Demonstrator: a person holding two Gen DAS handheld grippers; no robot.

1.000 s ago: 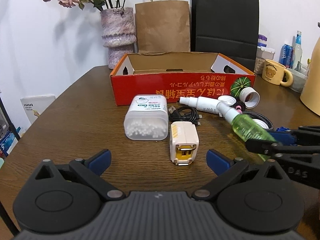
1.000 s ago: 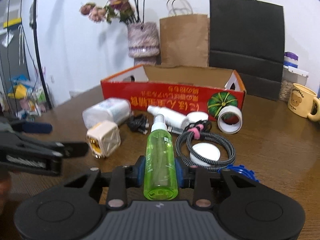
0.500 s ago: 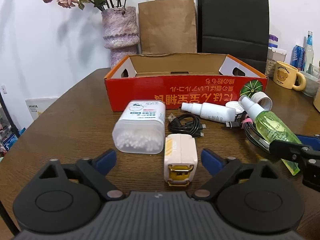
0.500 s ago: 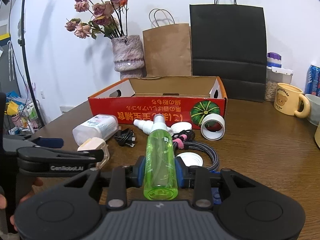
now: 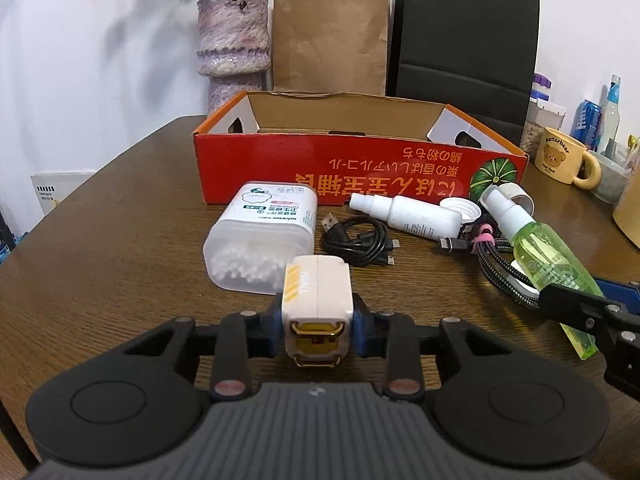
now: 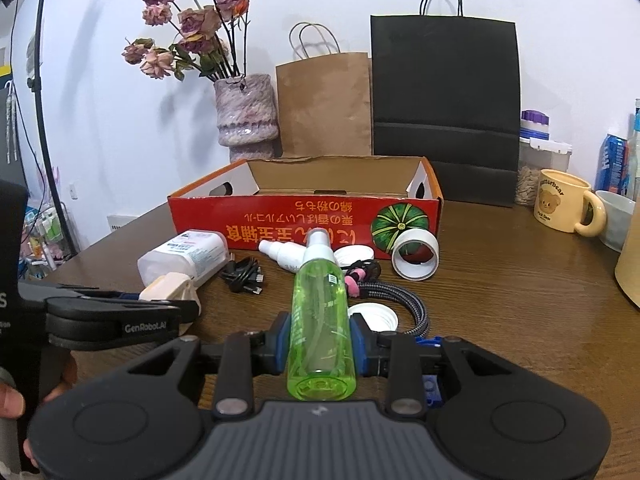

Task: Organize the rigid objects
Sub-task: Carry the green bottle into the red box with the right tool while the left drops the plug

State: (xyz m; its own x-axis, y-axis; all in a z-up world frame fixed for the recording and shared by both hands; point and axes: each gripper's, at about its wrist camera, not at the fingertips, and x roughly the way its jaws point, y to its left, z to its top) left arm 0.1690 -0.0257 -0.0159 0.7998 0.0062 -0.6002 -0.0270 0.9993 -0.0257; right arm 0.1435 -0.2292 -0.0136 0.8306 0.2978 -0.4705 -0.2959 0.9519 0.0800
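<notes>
L gripper (image 5: 318, 322) just clamped onto beige charger (image 5: 316, 292); R gripper (image 6: 320, 344) grips green spray bottle (image 6: 320, 312). Both prob. headed for open red box (image 5: 360, 168), hence the side holds.

- Cream charger block (image 5: 317, 294) with a yellow-striped label, prong end toward the camera, clamped between the left gripper's blue fingers (image 5: 362, 334).
- Green spray bottle (image 6: 320, 312) with a white nozzle, lying lengthwise, nozzle away, pinched between the right gripper's fingers (image 6: 357, 344).
- Red cardboard box (image 5: 344, 172), open-topped, on the table (image 5: 120, 264) behind the loose items.
- Clear cotton-swab container (image 5: 262, 236) on its side beside the charger.
</notes>
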